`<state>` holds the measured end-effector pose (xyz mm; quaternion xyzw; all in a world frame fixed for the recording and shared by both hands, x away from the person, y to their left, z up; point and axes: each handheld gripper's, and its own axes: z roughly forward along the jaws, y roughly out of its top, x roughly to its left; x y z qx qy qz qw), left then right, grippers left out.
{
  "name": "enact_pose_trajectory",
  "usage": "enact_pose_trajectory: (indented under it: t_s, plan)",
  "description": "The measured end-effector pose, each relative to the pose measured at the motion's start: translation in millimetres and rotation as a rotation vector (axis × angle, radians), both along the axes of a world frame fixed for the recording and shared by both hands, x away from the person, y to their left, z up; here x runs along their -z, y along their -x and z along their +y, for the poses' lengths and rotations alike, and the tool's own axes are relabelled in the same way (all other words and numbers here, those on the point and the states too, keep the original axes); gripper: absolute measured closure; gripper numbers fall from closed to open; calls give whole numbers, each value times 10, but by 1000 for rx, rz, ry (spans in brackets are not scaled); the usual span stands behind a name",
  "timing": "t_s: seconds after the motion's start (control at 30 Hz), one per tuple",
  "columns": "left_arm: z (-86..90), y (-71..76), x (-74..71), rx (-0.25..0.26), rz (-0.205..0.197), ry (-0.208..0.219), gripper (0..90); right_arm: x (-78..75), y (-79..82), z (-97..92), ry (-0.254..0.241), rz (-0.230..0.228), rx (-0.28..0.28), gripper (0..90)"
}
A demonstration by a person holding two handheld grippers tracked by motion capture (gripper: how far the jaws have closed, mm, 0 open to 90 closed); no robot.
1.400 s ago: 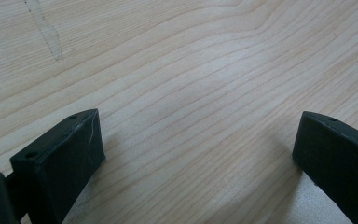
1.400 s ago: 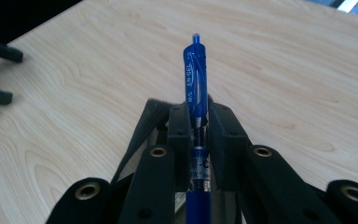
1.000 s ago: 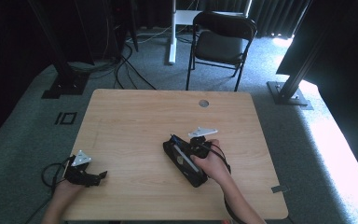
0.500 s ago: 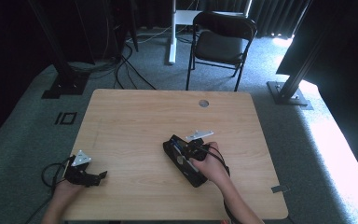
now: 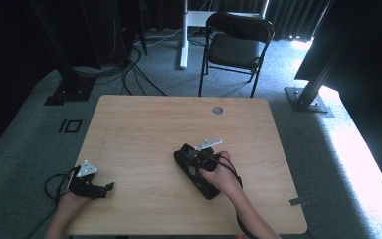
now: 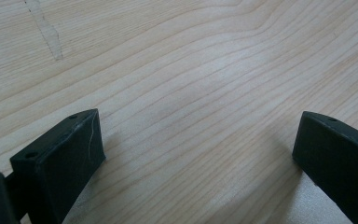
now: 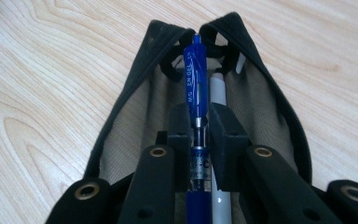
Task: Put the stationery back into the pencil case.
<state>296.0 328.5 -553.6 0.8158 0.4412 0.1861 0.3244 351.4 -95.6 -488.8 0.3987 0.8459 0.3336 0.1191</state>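
Observation:
A black pencil case (image 5: pixel 195 172) lies open on the wooden table (image 5: pixel 144 129), right of centre. In the right gripper view its beige inside (image 7: pixel 149 116) shows, with a white pen (image 7: pixel 218 88) lying in it. My right gripper (image 7: pixel 199 128) is shut on a blue gel pen (image 7: pixel 196 79), held lengthwise inside the case's opening. In the high view the right gripper (image 5: pixel 205 162) sits over the case. My left gripper (image 5: pixel 108 188) rests near the table's front left corner; its jaws stand wide apart over bare wood (image 6: pixel 191 116), nothing between them.
A black folding chair (image 5: pixel 236 42) stands beyond the table's far edge. A round cable hole (image 5: pixel 217 110) sits near the far edge. Cables and stand feet lie on the grey carpet around.
The right hand has shifted slightly toward the near side along the case. The left hand has not moved.

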Motion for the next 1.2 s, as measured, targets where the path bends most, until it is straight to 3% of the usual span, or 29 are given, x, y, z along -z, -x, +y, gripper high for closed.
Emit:
enact_pose_trajectory:
  t_s: [0.2,0.43,0.6,0.7,1.07,1.2]
  plan:
    - [0,0,0,0,0,0,21,49,-42,88,19,32,-10,792]
    - [0,-1,0,1,0,0,21,148,-100,211,74,72,-26,790]
    - [0,-1,-1,1,0,-1,21,157,-115,192,66,95,-27,728]
    - [0,-1,0,1,0,0,21,139,-108,175,68,82,-29,729]
    - [1,-2,-1,2,-1,-2,21,-249,19,-93,-129,-13,-69,594]
    - [0,-1,0,1,0,-1,21,-306,17,-160,-140,-54,-84,541]
